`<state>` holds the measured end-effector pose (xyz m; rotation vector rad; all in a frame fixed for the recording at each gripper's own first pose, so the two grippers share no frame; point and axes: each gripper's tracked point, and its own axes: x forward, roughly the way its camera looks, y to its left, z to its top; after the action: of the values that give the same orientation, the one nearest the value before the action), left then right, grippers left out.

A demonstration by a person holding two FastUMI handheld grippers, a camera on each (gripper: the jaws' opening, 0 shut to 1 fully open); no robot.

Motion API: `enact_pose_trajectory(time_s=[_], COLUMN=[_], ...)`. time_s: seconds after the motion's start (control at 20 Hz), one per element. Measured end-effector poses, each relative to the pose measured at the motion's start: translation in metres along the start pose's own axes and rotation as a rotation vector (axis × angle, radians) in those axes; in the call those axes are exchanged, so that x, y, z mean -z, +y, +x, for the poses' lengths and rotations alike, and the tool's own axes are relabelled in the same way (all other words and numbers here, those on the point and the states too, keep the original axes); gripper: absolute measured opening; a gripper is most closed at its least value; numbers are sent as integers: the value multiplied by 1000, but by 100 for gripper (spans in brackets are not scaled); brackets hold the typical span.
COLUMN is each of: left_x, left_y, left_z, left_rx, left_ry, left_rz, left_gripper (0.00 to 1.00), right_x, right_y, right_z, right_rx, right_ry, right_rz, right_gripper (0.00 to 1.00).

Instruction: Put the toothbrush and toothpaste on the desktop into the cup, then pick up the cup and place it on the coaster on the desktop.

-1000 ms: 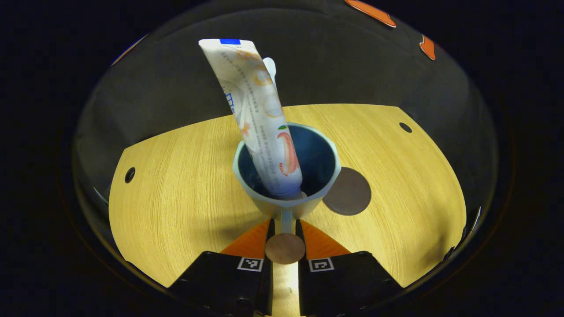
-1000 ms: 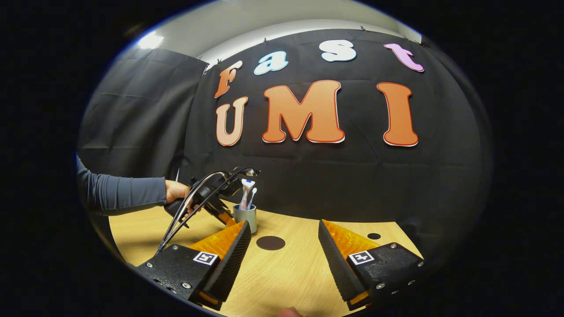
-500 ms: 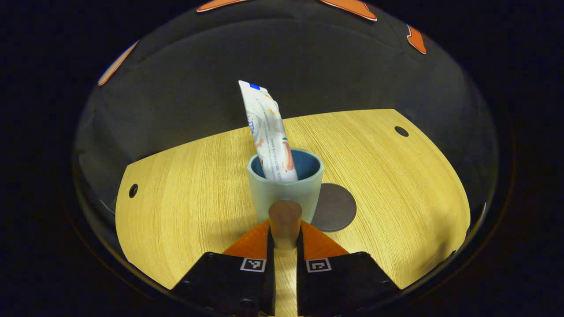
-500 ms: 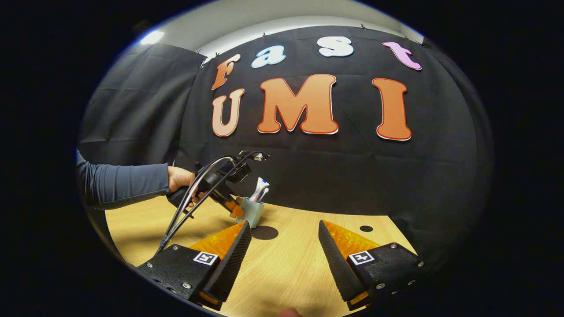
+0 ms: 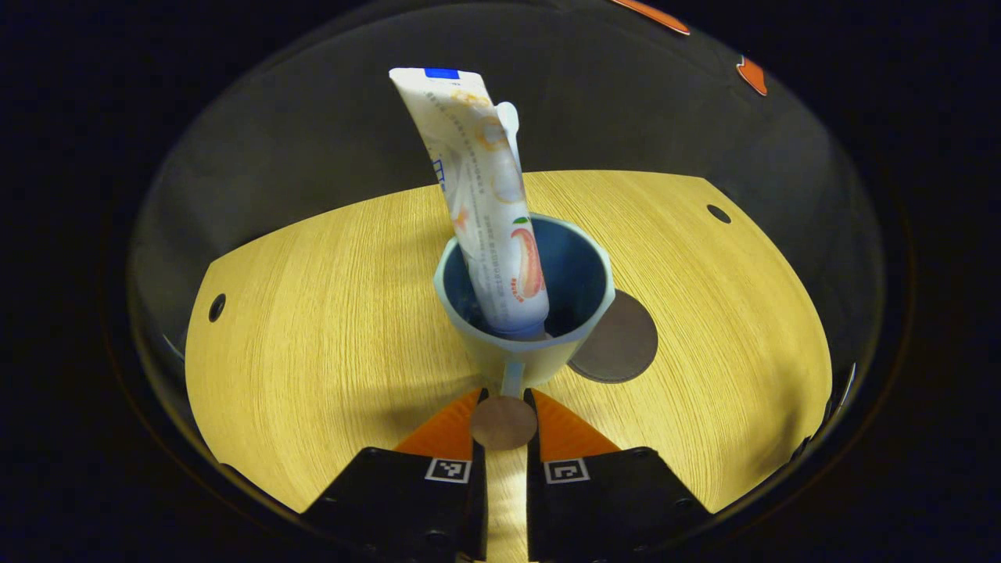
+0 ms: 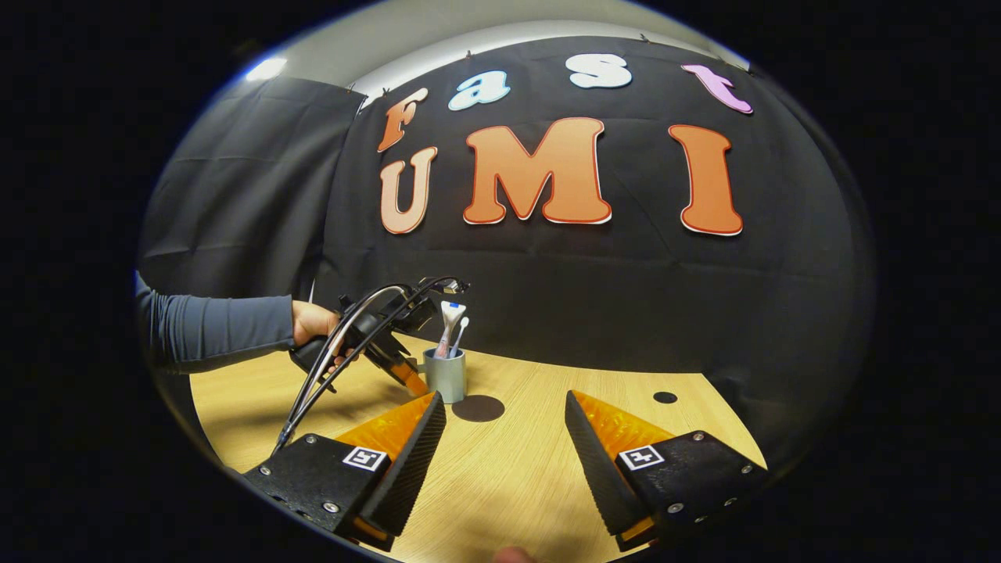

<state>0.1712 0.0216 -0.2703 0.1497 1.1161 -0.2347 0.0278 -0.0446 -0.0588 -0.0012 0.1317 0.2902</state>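
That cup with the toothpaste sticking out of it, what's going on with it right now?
A person's hand holds the left gripper, which is shut on the cup's handle. The cup already holds the toothpaste and the toothbrush. It sits beside the dark round coaster on the wooden desktop, not yet on it; whether it is lifted off the wood, I can't tell. The right gripper hangs open nearer the camera, holding nothing.
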Motion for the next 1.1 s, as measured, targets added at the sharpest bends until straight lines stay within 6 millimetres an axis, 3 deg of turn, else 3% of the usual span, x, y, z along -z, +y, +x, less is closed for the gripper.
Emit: enact_pose_trajectory(time_s=[0.15, 0.4, 0.55, 0.6, 0.8, 0.85, 0.9, 0.95, 1.05, 1.1], left_x=[3, 4, -1, -4, -3, -3, -5, -7, -14, -12], left_y=[3, 4, 6, 7, 6, 4, 0, -1, 0, 0], left_z=[-1, 14, 8, 5, 7, 9, 6, 4, 1, 3], left_rx=[-18, -36, -43, -47, -60, -52, -28, -20, -13, -10], left_ry=[32, 67, 52, 52, 43, 26, 3, -6, -16, -17], left_rz=[49, 78, 96, 108, 125, 103, 87, 86, 70, 60], left_gripper=[29, 36, 41, 36, 37, 30, 35, 33, 21, 27], right_x=[0, 6, 7, 7, 7, 7, 7, 8, 7, 6], right_y=[-1, -1, -3, -3, 5, 6, 7, 7, 5, 4], right_z=[2, 3, 5, 6, 8, 8, 8, 9, 9, 10], right_rx=[3, 3, 5, 5, -9, -7, -12, -11, -8, -5], right_ry=[-1, 9, 12, 12, 8, 7, 8, 10, 10, 8], right_rz=[6, 2, 6, 10, 23, 16, 12, 10, 16, 21], right_gripper=[92, 92, 92, 92, 92, 92, 92, 93, 92, 92])
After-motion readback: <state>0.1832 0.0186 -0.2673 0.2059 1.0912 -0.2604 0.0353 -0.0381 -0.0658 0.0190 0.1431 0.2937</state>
